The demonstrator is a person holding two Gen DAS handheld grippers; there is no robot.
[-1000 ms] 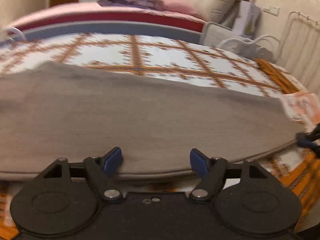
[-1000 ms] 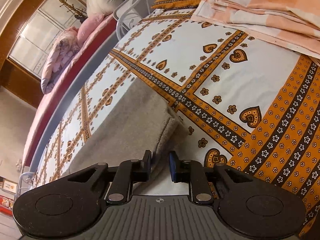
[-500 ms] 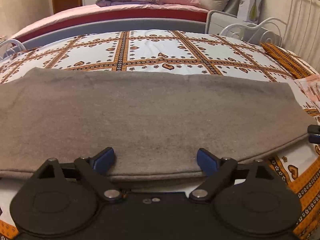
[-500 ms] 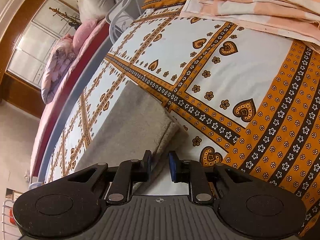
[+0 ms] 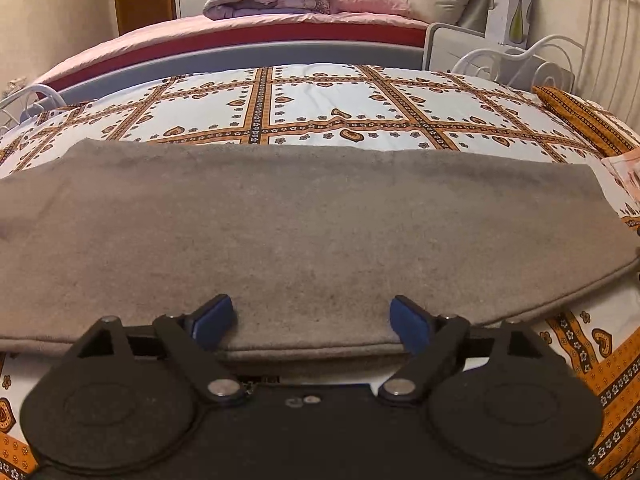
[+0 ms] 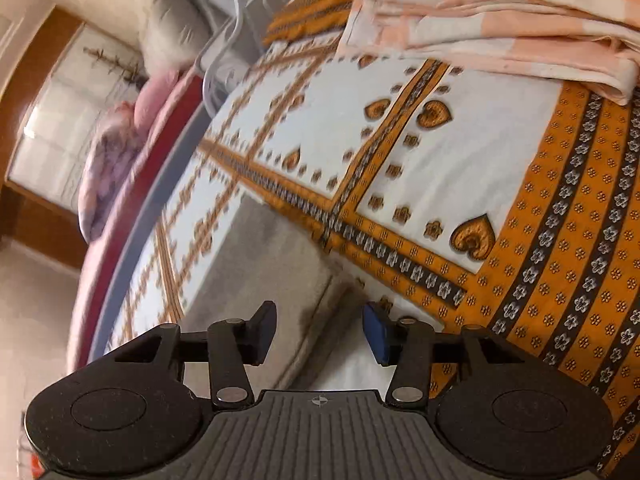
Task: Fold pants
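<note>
Grey-brown pants point(image 5: 312, 232) lie flat as a long folded band across the patterned bedsheet point(image 5: 320, 108). My left gripper point(image 5: 312, 326) is open, its blue pads spread wide at the near edge of the pants, holding nothing. In the right wrist view the end of the pants point(image 6: 264, 264) lies on the sheet. My right gripper point(image 6: 320, 332) is open over that end's corner, with the fabric lying loose between the pads.
Folded peach checked cloth point(image 6: 492, 12) lies on the bed to the right, also showing at the left wrist view's right edge point(image 5: 624, 176). A second bed with pink bedding point(image 5: 280, 20) and a white metal frame point(image 5: 520, 60) stand behind.
My right gripper was shut on the end of the pants and has opened, letting it go. My left gripper stays open at the near edge; its view has shifted slightly.
</note>
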